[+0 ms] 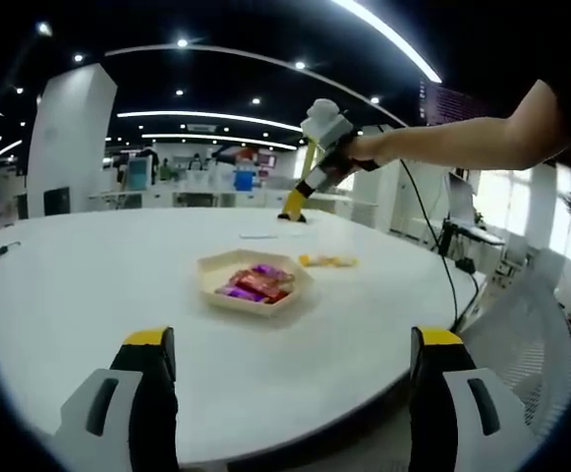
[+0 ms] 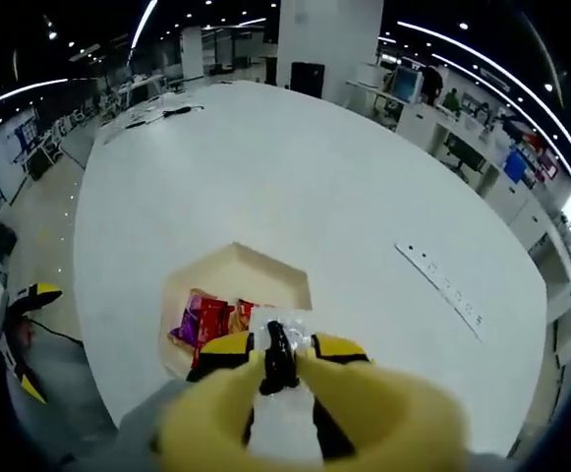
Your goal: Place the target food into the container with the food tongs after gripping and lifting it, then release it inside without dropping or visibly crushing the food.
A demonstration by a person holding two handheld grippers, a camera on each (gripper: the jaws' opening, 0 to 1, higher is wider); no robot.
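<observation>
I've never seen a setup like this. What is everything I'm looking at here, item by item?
table: one, white, round, under everything
container: one, beige, six-sided, mid-table
snacks: several, purple, red and orange wrappers, inside the container
yellow item: one, on the table beside the container, too small to identify
power strip: one, white, flat on the table, apart from the container
arm: one, the person's, holding the right tongs
left tongs: one, black with yellow tips, jaws wide open, at the table's near edge
right tongs: one, yellow, jaws close together, above the container
</observation>
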